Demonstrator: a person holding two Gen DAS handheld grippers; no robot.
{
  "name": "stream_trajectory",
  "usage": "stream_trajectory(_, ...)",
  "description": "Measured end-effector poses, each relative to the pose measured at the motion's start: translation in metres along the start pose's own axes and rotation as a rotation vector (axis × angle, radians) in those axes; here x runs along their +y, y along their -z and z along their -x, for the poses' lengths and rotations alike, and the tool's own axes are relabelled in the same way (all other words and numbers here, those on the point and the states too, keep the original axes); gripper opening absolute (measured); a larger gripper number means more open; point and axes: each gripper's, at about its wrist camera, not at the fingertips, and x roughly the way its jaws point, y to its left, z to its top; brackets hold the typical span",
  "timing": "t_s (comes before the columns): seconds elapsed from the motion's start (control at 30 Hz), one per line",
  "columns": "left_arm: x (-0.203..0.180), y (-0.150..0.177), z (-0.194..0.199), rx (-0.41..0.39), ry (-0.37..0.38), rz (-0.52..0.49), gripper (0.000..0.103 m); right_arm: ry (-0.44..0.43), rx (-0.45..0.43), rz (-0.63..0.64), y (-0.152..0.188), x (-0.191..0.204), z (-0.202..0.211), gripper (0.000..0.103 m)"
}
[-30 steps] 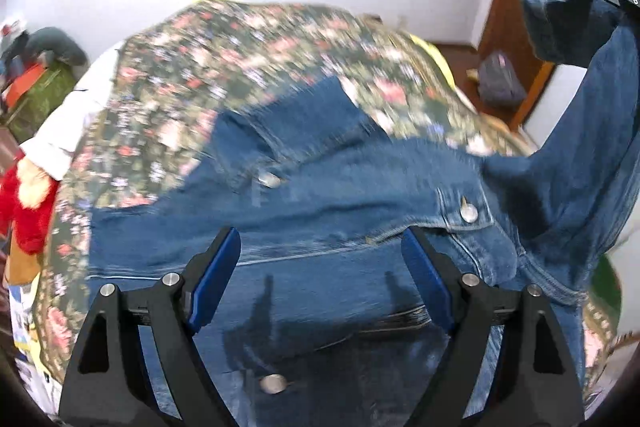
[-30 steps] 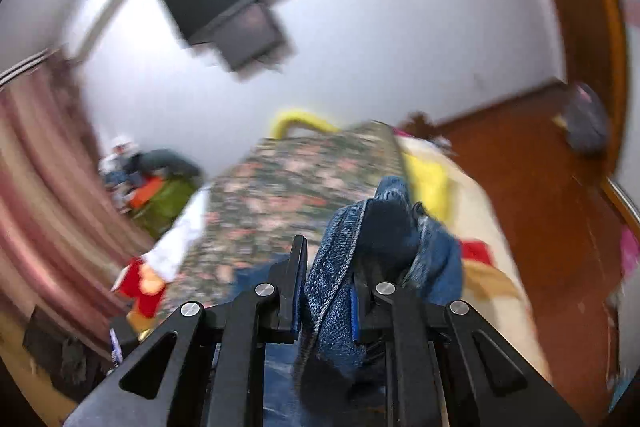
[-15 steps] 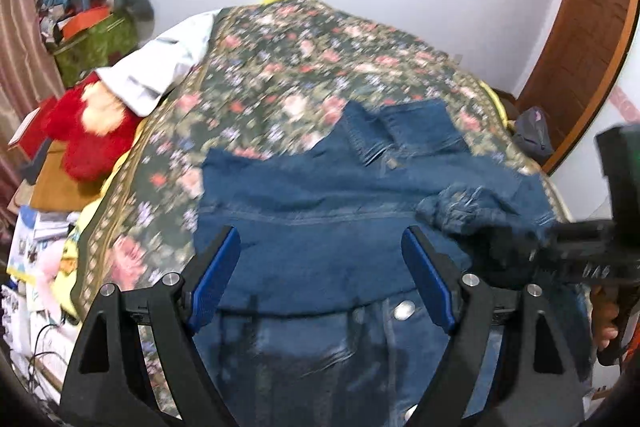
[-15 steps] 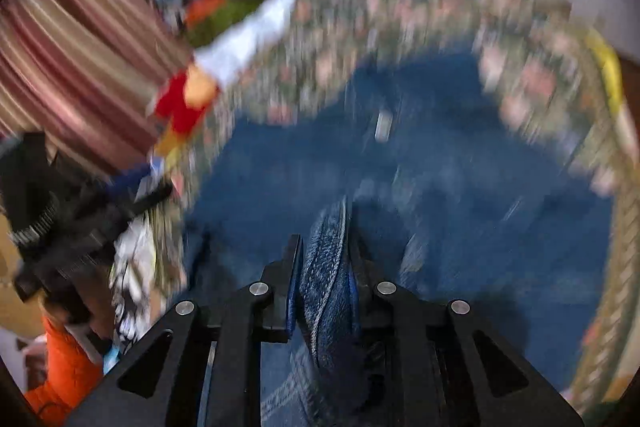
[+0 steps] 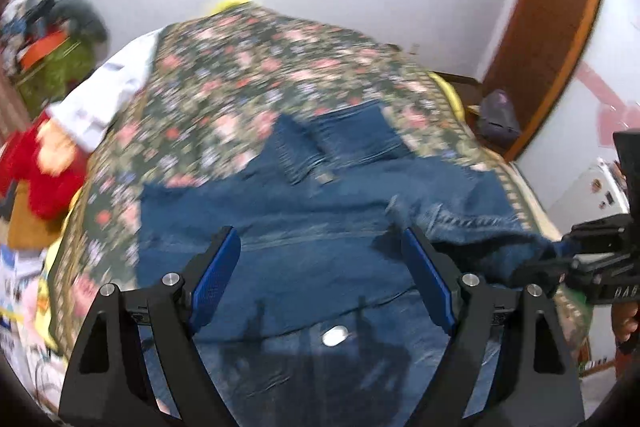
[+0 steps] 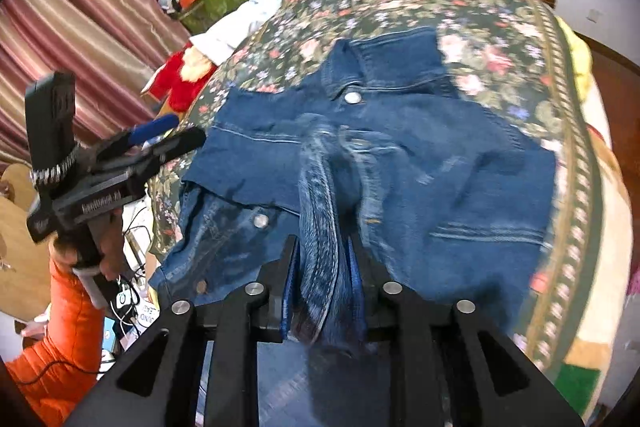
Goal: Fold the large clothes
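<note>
A blue denim jacket [image 5: 304,227] lies spread on a floral bedspread [image 5: 256,67], collar toward the far end. My left gripper [image 5: 320,279] is open and empty, hovering above the jacket's near part. My right gripper [image 6: 322,267] is shut on a bunched denim sleeve [image 6: 320,187] and holds it over the jacket's body [image 6: 440,163]. In the left wrist view the right gripper [image 5: 568,259] is at the right edge with the sleeve [image 5: 472,227] stretched from it. In the right wrist view the left gripper [image 6: 168,135] is at the left.
A red plush toy [image 5: 36,167] and a white cloth [image 5: 104,91] lie at the bed's left edge. Clutter [image 5: 48,47] is piled in the far left corner. A wooden door frame [image 5: 552,27] and a dark bag [image 5: 498,119] are at the right. A striped curtain [image 6: 72,19] hangs left.
My right gripper has swung the sleeve down from high in the air to across the jacket's body. My left gripper has pulled back and up, still open.
</note>
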Motion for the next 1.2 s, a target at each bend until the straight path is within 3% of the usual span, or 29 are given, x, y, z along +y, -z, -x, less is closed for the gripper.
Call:
stream_trajectory(0.1,-0.020,-0.015,-0.019,0.048,0.069,-0.018,0.083,0.000,-0.032,-0.016,0.013,-0.017,0.019,0.022)
stream_trajectory(0.23,-0.035,-0.019,-0.048,0.172,0.167,0.056,0.083,0.006,-0.059,-0.033,0.030,-0.035,0.035,0.022)
stream_trajectory(0.4,-0.043,-0.013,-0.047,0.198,0.294,0.159,0.083,0.018,-0.111,-0.034,0.040,-0.047,0.057,0.022)
stream_trajectory(0.47,-0.047,-0.011,-0.039,0.180,0.256,0.139,0.083,0.027,-0.146,-0.043,0.038,-0.051,0.070,0.022)
stream_trajectory(0.57,-0.045,-0.011,-0.027,0.140,0.132,0.085,0.083,0.080,-0.211,-0.038,0.035,-0.054,0.089,0.022)
stream_trajectory(0.7,-0.033,-0.007,-0.025,0.158,0.121,0.101,0.083,0.181,-0.237,-0.034,0.032,-0.060,0.092,0.022)
stream_trajectory(0.83,-0.014,-0.003,-0.042,0.189,0.117,0.194,0.083,0.198,-0.171,-0.080,0.033,-0.075,0.066,0.022)
stream_trajectory(0.97,0.006,0.015,-0.080,0.268,0.071,0.304,0.083,0.221,-0.101,-0.095,0.036,-0.084,0.031,0.022)
stream_trajectory(1.1,0.001,0.029,-0.112,0.358,0.162,0.319,0.079,0.213,-0.035,-0.106,0.037,-0.090,0.001,0.022)
stream_trajectory(1.2,-0.016,0.030,-0.122,0.355,0.170,0.247,0.069,0.227,0.005,-0.103,0.038,-0.090,-0.020,0.022)
